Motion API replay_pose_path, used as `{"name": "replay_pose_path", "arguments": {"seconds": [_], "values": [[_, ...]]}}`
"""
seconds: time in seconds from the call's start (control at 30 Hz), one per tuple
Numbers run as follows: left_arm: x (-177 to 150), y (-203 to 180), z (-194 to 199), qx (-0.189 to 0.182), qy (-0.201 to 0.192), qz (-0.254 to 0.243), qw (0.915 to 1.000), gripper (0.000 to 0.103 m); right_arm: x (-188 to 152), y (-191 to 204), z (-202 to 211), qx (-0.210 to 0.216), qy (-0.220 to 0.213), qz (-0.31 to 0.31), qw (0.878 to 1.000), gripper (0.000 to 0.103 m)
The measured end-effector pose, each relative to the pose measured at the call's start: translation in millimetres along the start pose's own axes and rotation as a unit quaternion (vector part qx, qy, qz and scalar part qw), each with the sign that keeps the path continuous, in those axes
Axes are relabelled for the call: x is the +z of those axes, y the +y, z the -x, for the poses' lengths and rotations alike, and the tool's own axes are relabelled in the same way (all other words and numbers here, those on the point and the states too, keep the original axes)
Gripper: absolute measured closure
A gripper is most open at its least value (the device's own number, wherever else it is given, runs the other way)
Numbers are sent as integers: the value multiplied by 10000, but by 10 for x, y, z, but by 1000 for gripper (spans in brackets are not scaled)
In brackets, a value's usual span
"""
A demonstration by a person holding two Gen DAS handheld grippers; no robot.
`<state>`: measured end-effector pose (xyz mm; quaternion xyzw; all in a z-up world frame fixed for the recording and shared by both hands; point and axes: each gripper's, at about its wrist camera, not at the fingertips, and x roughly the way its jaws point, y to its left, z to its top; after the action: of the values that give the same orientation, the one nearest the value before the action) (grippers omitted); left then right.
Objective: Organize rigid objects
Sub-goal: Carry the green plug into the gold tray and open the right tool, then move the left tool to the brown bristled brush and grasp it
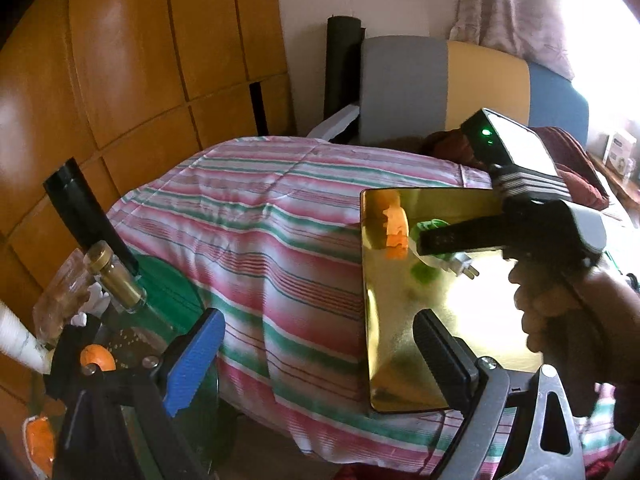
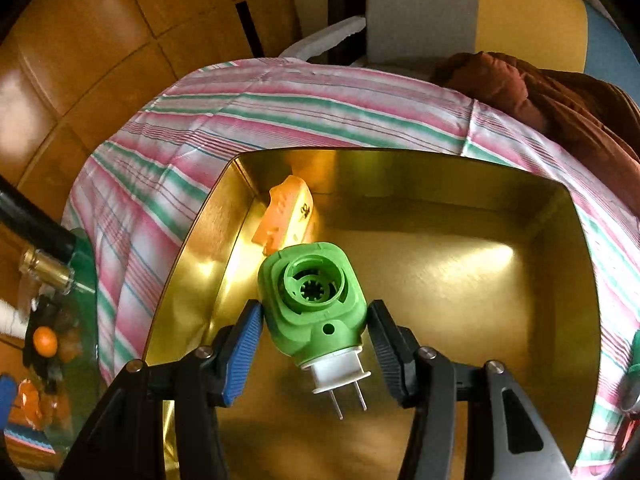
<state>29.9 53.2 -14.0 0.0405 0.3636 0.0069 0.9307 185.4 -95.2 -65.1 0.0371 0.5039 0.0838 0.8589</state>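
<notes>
Over the gold tray (image 2: 400,160), a green plug-in adapter (image 2: 314,304) is held between the pads of the right gripper (image 2: 316,344), jaws part-closed on its sides, prongs toward the camera. A placing step is judged in hand: lowering and release onto bare tray floor is called for. 1 orange piece (image 2: 286,216) lies against the tray's left wall, near the drop spot. The left gripper (image 1: 320,360) is held wide apart with nothing in it, above the striped cloth (image 1: 260,220); a brass-capped bottle (image 1: 114,276) stands aside.
</notes>
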Motion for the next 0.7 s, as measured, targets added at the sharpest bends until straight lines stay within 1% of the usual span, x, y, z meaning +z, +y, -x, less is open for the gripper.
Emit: {"name": "replay_pose_path", "arguments": {"seconds": [0.1,0.2,0.3,0.37,0.43,0.47,0.57,0.7], "values": [[-19,16,-34,38,47,5,10000,7,71,54,-115,-8,32,-134,9999,48],[-23,34,-33,87,25,-1,10000,7,78,145,-155,32,29,-48,10000,48],[-26,54,-39,70,44,46,10000,7,68,215,-149,279,71,-13,9996,48],[-35,58,-41,76,50,54,9999,7,64,233,-113,528,86,-54,9986,48],[-51,64,-54,68,78,70,9999,7,50,208,-33,720,48,-128,9973,45],[-52,73,-61,49,94,91,9999,7,41,191,8,741,6,-140,9972,43],[-63,78,-60,-88,130,142,9998,7,-1,96,156,792,-120,-228,9965,43],[-93,87,-67,-302,235,290,9988,7,-102,-164,422,788,-363,-418,9954,43]]}}
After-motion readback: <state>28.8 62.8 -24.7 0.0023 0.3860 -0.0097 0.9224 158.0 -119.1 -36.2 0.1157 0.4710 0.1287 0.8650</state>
